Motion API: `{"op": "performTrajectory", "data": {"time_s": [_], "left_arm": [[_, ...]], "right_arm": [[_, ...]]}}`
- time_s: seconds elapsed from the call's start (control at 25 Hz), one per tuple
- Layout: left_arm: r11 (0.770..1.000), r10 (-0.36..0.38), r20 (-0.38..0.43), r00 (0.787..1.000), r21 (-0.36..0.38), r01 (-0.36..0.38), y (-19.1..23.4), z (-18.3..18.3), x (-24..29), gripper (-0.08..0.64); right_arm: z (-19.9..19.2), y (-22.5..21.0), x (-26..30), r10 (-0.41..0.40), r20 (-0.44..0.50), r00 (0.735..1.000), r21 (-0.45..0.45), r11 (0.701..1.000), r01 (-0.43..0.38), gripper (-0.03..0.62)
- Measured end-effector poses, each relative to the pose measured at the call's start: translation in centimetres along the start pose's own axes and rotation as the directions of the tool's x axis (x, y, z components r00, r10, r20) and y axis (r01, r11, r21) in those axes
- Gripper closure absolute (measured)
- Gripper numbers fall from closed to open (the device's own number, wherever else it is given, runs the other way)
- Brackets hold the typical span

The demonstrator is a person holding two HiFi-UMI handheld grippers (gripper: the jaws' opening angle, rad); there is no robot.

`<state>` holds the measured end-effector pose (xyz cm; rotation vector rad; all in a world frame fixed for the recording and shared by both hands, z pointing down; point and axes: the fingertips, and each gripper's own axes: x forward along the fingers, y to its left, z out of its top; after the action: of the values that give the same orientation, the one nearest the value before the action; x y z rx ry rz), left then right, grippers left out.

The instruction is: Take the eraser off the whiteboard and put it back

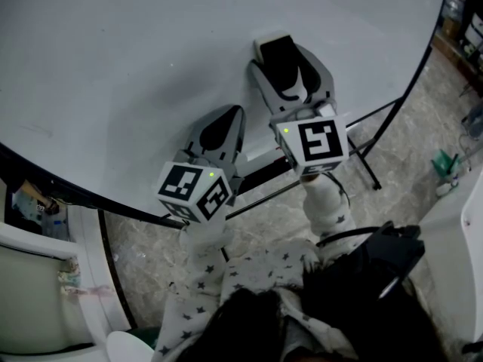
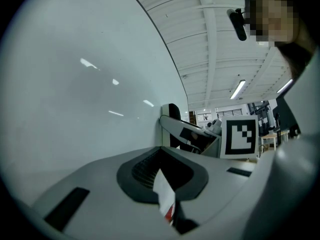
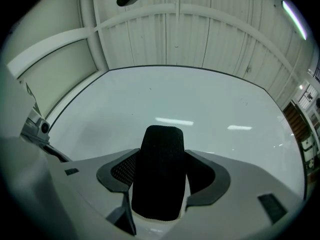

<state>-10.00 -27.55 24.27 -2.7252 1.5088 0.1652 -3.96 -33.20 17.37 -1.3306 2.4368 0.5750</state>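
Observation:
The eraser (image 1: 281, 60), black felt on a white body, sits between the jaws of my right gripper (image 1: 290, 72), which is shut on it. It is held close against the whiteboard (image 1: 113, 74); whether it touches I cannot tell. In the right gripper view the eraser's (image 3: 160, 159) felt face fills the gap of the right gripper (image 3: 161, 186), with the whiteboard (image 3: 215, 109) behind it. My left gripper (image 1: 225, 127) hovers lower left of it, jaws together and holding nothing. In the left gripper view the left gripper (image 2: 162, 176) is shut beside the whiteboard (image 2: 75, 109), and the right gripper (image 2: 192, 134) shows ahead.
The whiteboard's black frame edge (image 1: 68, 191) and stand legs (image 1: 362, 153) run below the grippers over a marble floor (image 1: 407, 127). Star-patterned sleeves (image 1: 226, 277) fill the lower middle. A white cabinet (image 1: 460, 240) stands at right, shelving with clutter (image 1: 34, 202) at left.

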Motion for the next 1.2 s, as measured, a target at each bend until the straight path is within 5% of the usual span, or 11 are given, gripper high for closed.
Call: {"op": "performTrajectory", "data": {"time_s": [0.28, 0.48, 0.8, 0.88, 1.2], "left_arm": [[1.0, -0.014, -0.001, 1.0, -0.011, 0.014, -0.1, -0.2, 0.4, 0.56], [1.0, -0.015, 0.006, 1.0, -0.02, 0.015, -0.5, -0.2, 0.2, 0.56], [0.999, 0.01, 0.027, 1.0, -0.047, -0.008, -0.6, 0.0, -0.6, 0.56], [0.999, 0.007, 0.03, 1.0, -0.053, -0.006, -1.4, -0.1, -0.8, 0.558], [0.997, -0.007, 0.024, 1.0, -0.073, 0.009, -3.9, -0.7, -1.7, 0.56]], "right_arm": [[-0.2, 0.0, 0.1, 0.022, -0.012, 1.0, 0.085, 0.996, -0.021, 0.252], [0.6, -0.1, -1.2, 0.021, 0.014, 1.0, 0.076, 0.997, -0.022, 0.253], [-1.6, -0.7, -4.7, 0.033, -0.079, 0.996, 0.173, 0.985, -0.019, 0.255], [-1.5, -0.7, -5.7, 0.038, -0.096, 0.995, 0.162, 0.987, -0.022, 0.35], [-2.4, 1.1, -8.7, 0.113, -0.195, 0.974, 0.202, 0.977, -0.073, 0.55]]}}
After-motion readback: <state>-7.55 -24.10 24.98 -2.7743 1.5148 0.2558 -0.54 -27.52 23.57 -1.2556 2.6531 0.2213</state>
